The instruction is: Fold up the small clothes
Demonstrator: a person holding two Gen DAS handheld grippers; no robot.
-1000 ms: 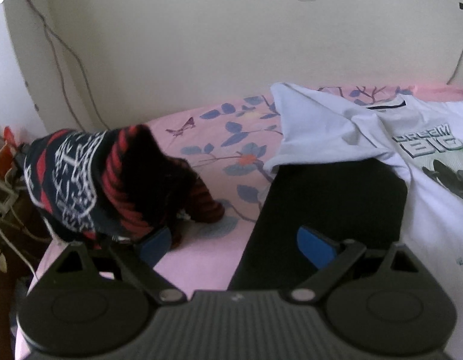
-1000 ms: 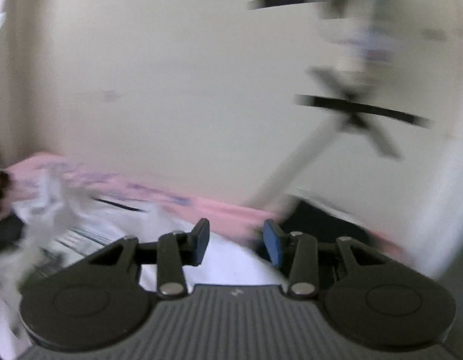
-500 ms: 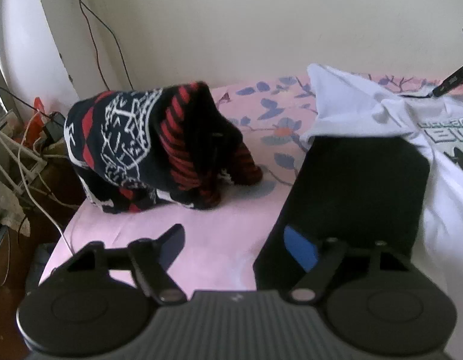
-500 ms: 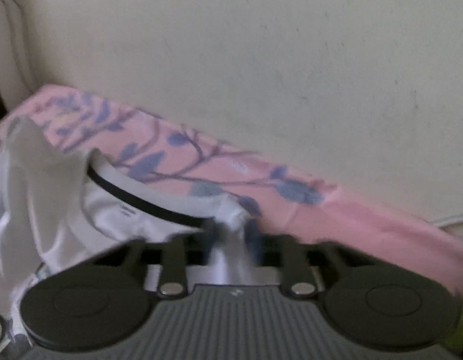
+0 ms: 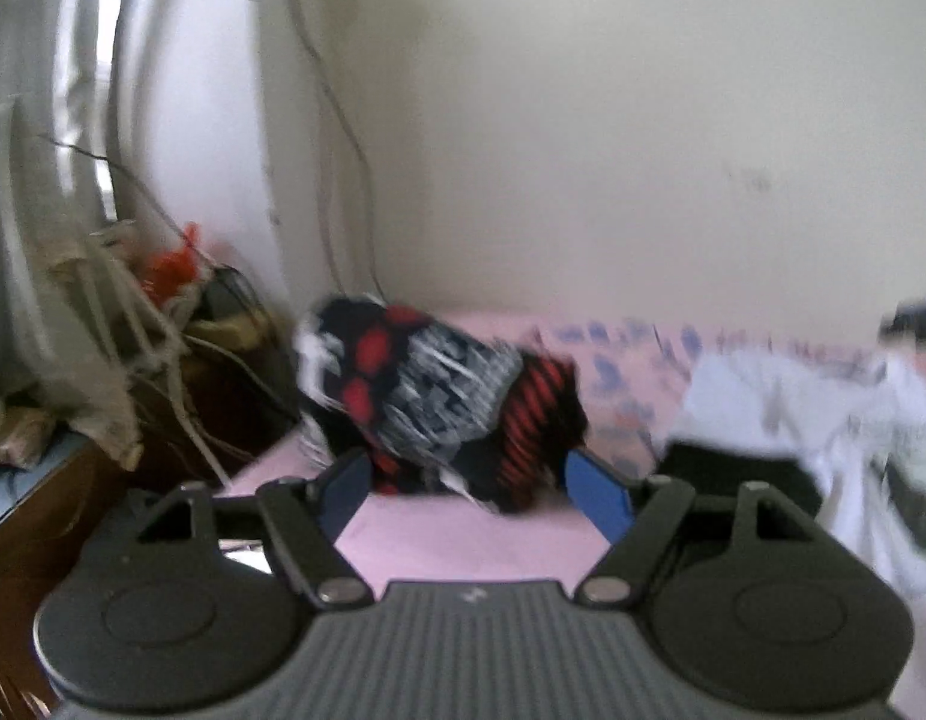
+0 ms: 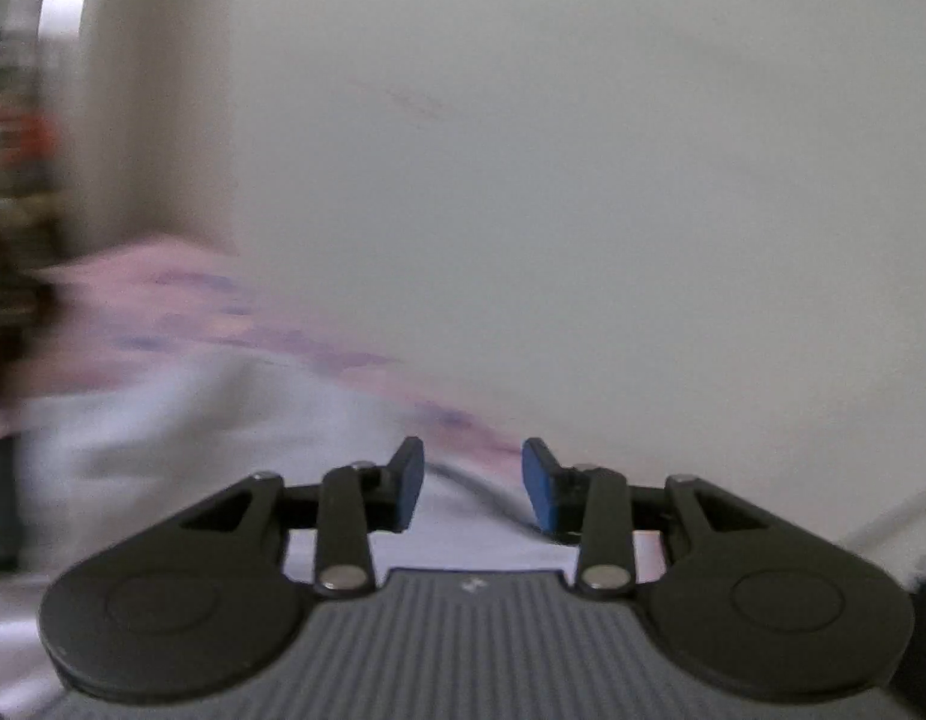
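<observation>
Left tool [image 5: 473,489], jaws spread wide and empty, above pink bed [image 5: 456,540]. Red, black and white knitted garment [image 5: 444,408] bunched at frame centre, beyond the pads. White T-shirt [image 5: 823,420] at right. Right tool [image 6: 472,483], jaws just reopened, narrowly parted and empty, over blurred white cloth.

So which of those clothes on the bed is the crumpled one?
The red, black and white patterned sweater, bunched in a heap; the black garment lies flat.
</observation>
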